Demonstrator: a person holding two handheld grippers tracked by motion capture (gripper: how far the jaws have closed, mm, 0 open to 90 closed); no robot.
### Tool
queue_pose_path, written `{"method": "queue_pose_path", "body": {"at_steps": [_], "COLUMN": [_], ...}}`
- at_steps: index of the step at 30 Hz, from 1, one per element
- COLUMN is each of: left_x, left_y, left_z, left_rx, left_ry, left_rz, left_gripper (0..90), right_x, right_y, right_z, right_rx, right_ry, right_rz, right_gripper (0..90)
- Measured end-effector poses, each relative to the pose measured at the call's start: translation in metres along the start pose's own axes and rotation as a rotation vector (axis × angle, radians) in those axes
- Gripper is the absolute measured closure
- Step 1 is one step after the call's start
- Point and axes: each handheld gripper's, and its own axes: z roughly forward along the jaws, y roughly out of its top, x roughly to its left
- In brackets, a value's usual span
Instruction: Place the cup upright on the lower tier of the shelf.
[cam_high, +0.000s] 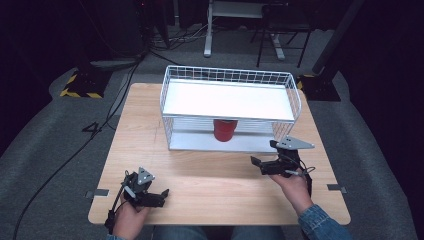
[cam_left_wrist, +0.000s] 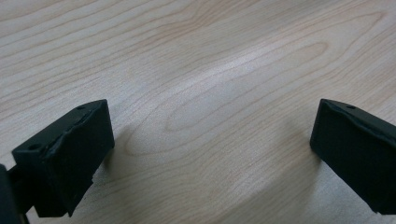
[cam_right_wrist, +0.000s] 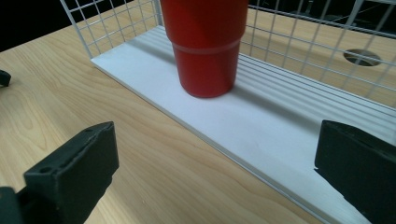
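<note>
A red cup (cam_high: 224, 130) is seen upright on the lower shelf of a white wire rack (cam_high: 292, 95), at twelve o'clock on the bench (cam_high: 210, 180). The left tool (cam_high: 159, 197) and right tool (cam_high: 263, 155) are held released, empty.

One red cup (cam_high: 224, 130), one wire rack (cam_high: 230, 76), one table (cam_high: 200, 175).

It looked like a lab or studio. A wooden table (cam_high: 215, 185) stood on grey carpet (cam_high: 45, 145) amid floor cables (cam_high: 70, 155) and hazard-striped stand bases (cam_high: 80, 85).
</note>
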Motion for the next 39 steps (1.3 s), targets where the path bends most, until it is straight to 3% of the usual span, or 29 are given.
{"method": "queue_pose_path", "body": {"at_steps": [19, 30, 39], "left_x": [0.001, 0.001, 0.001], "left_y": [0.003, 0.005, 0.007], "left_z": [0.003, 0.005, 0.006], "left_rx": [-0.004, -0.002, -0.001], "left_ry": [0.002, 0.002, 0.002], "left_rz": [-0.002, -0.001, 0.0], "left_gripper": [0.2, 0.2, 0.2], "right_x": [-0.022, -0.035, -0.045], "right_y": [-0.026, -0.054, -0.081], "right_z": [-0.066, -0.088, -0.092], "right_rx": [0.043, 0.092, 0.118], "right_ry": [-0.062, -0.107, -0.13], "right_rz": [0.004, 0.045, 0.083], "right_gripper": [6.2, 9.7, 11.6]}}
